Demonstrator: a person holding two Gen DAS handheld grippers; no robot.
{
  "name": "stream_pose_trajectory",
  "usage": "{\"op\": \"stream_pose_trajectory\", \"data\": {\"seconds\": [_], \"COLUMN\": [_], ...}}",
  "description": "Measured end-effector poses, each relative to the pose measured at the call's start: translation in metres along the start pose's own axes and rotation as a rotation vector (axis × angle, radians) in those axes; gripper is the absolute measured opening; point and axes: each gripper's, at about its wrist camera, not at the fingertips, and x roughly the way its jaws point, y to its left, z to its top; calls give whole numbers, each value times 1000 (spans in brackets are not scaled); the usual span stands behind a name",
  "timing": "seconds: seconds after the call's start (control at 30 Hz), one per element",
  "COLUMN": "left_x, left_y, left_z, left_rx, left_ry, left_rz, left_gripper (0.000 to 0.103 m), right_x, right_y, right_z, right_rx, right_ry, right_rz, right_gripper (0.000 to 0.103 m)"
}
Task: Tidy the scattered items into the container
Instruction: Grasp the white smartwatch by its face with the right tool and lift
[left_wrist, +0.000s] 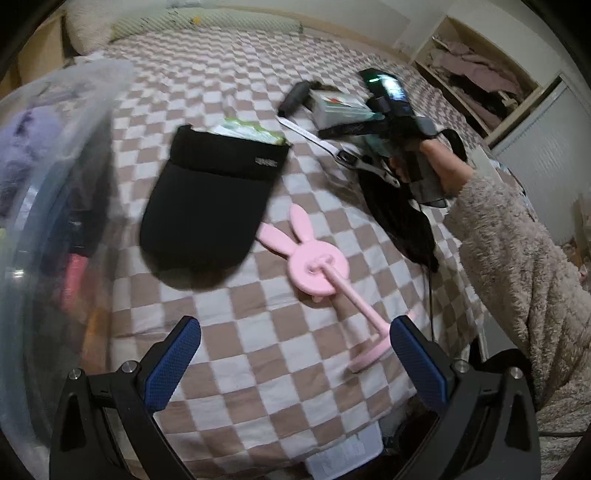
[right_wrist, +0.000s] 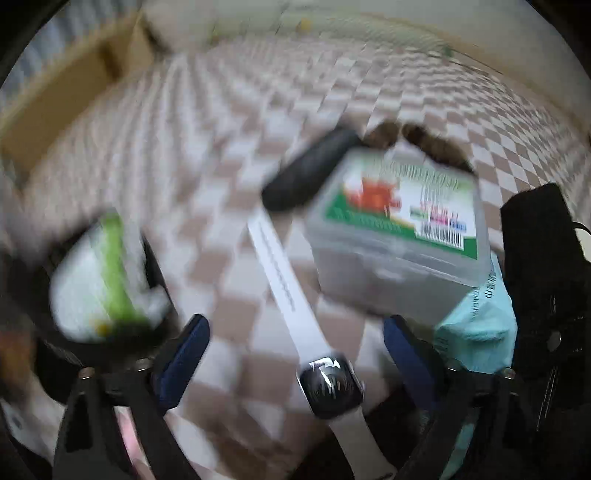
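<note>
Scattered items lie on a checkered bed. In the left wrist view my left gripper (left_wrist: 295, 347) is open and empty above the bedding, with a pink rabbit-shaped stand (left_wrist: 317, 266) lying between and ahead of its fingers. A black pouch (left_wrist: 210, 199) with a green-white packet (left_wrist: 251, 131) lies beyond. The clear container (left_wrist: 48, 206) stands at the left, holding several items. My right gripper (right_wrist: 295, 350) is open over a white-strapped smartwatch (right_wrist: 328, 384). A clear plastic box with a green label (right_wrist: 399, 221), a black cylinder (right_wrist: 310, 170) and a teal packet (right_wrist: 480, 325) lie ahead.
A black garment (left_wrist: 402, 221) lies at the bed's right side. A pillow (left_wrist: 207, 22) sits at the head of the bed. A cardboard box (right_wrist: 70, 92) stands at the far left. An open wardrobe shelf (left_wrist: 476, 74) with clothes is at the right.
</note>
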Motion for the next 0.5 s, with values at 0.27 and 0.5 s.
{"op": "stream_pose_trajectory", "data": {"seconds": [0.27, 0.5], "left_x": [36, 61], "left_y": [-25, -25], "left_z": [-1, 8], "left_rx": [2, -84], "left_ry": [120, 181], "left_rz": [-71, -107], "left_gripper": [103, 91], "right_x": [22, 3], "right_y": [-2, 9], "right_z": [-27, -65], "right_rx": [5, -17], "right_ry": [46, 87], "right_rz": [-10, 60], "right_gripper": [59, 41]}}
